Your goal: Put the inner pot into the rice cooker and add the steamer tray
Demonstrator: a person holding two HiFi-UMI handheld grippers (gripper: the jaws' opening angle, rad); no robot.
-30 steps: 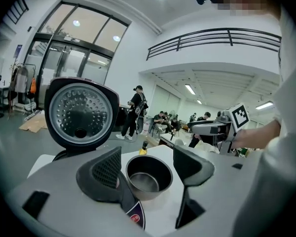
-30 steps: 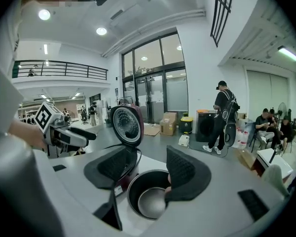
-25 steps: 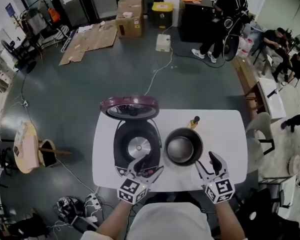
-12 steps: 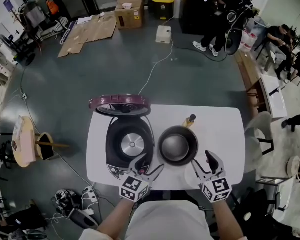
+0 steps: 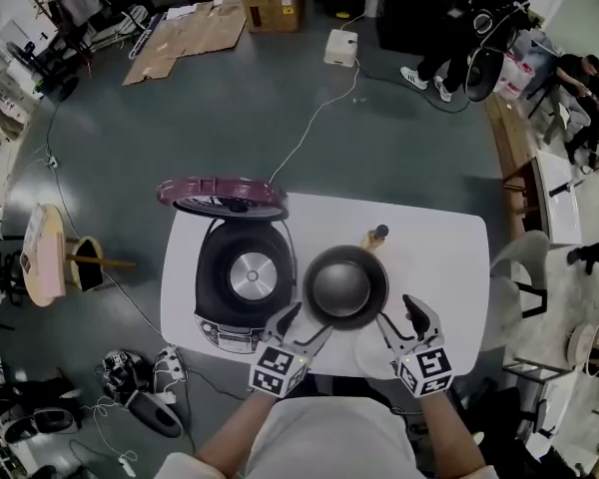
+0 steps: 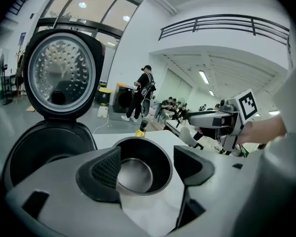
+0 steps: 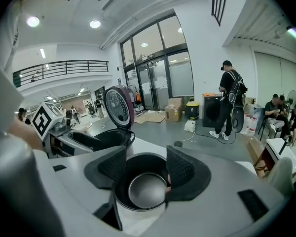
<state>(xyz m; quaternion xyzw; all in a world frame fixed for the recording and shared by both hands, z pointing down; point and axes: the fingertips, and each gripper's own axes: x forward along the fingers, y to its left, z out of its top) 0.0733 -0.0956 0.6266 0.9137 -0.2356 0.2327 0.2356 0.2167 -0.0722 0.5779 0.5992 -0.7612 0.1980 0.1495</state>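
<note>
Both jaws open, gripping nothing. Left gripper (image 5: 301, 325) and right gripper (image 5: 399, 317) flank the near rim of the inner pot (image 5: 344, 285), on the tabletop (image 5: 439, 257) right of the open rice cooker (image 5: 244, 277). I read it as setup for a two-sided lift.

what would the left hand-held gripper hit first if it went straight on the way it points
Probably the inner pot, near rim first: it sits straight ahead of the left hand-held gripper, framed between its open jaws. How close is unclear.
</note>
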